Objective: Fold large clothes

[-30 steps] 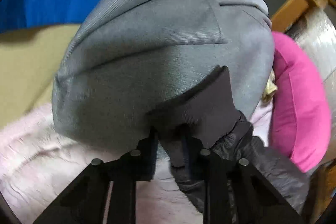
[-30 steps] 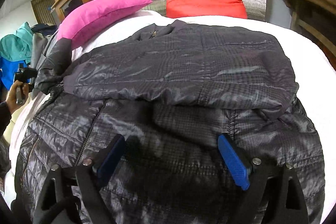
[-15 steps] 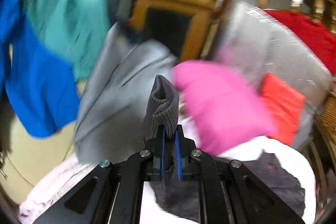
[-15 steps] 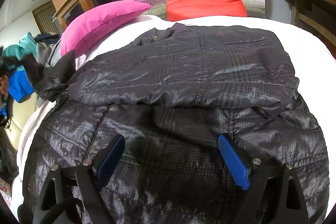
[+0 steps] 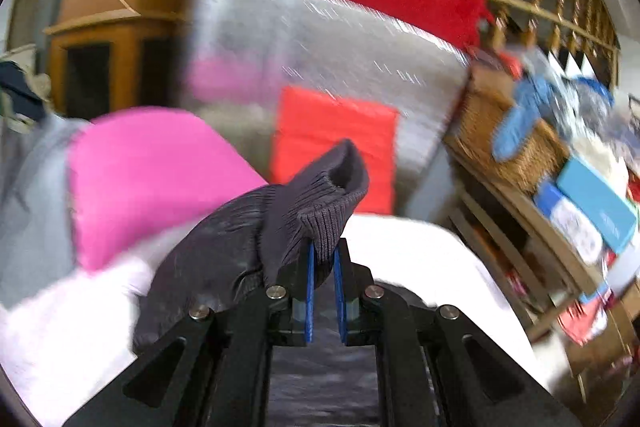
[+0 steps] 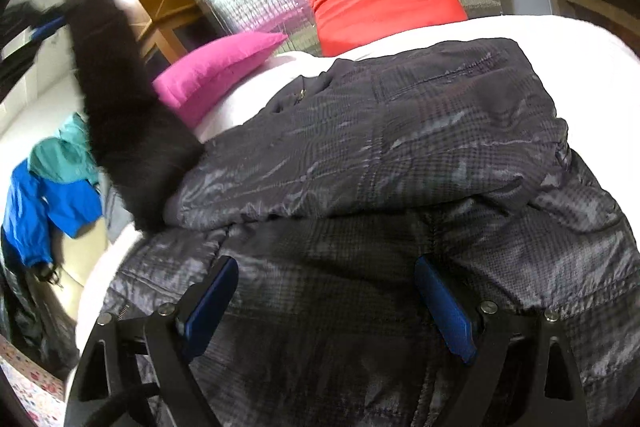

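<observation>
While left tongs (image 5: 324,267) pinch ribbed knit cuff (image 5: 320,199), quilted jacket (image 6: 400,155) lies rumpled.

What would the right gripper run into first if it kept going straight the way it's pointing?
Most likely the dark jacket: the right gripper sits open just above it, angled down at the lower panel, with the folded-over upper part right beyond. Exact clearance is hard to judge.

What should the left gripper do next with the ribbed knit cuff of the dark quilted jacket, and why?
Probably carry the ribbed knit cuff across and lay that sleeve on the dark quilted jacket. The left gripper is shut on the cuff, the sleeve is lifted, the other side is already folded, and the right gripper is open over the body.
</observation>
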The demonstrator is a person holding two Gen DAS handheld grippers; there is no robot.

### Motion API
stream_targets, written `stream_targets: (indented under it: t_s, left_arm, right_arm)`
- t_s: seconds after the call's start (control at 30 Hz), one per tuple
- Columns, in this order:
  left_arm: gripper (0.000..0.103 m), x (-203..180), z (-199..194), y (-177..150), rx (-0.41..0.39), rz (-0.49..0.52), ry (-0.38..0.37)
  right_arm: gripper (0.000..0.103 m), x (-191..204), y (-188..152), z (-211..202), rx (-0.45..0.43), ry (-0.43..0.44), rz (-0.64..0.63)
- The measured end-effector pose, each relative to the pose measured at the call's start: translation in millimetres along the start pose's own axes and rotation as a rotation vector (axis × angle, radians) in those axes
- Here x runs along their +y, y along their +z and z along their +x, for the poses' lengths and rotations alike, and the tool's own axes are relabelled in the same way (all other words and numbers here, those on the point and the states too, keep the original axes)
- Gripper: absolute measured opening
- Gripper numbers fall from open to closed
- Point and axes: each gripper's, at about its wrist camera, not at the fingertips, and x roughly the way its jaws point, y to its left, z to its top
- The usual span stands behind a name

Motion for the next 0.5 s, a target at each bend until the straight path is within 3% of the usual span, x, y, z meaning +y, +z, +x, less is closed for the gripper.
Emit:
stream_targets:
  t_s: [0.13, 0.33, 0.37, 0.4, 0.43, 0.47, 0.5]
  left_arm:
    - [0.009, -45, 68, -47, 0.139, 0.011, -0.011]
    - [0.016, -55, 144, -109, 0.356, -0.023, 0.004]
    - [0.033, -51, 143, -115, 0.381, -0.037, 0.004]
    - [0.044, -46, 140, -118, 0.404, -0.051, -0.005]
    - [0.066, -45, 139, -118, 0.419, -0.055, -0.007]
    - [0.074, -41, 134, -118, 0.425, -0.053, -0.004]
    - [0.074, -35, 123, -113, 0.404, -0.053, -0.009]
  right_arm:
    - [0.092, -4, 0, -1, -0.013, 0.031, 0.027]
    - [0.092, -15, -1, -5, -0.041, 0.098, 0.086]
    - [0.092, -15, -1, -5, -0.041, 0.099, 0.086]
    - [0.092, -14, -2, -5, -0.041, 0.097, 0.084]
    - [0.092, -14, -2, -4, -0.041, 0.097, 0.084]
    - [0.092, -14, -2, -4, -0.041, 0.097, 0.084]
    - [0.092, -13, -2, -4, -0.041, 0.097, 0.084]
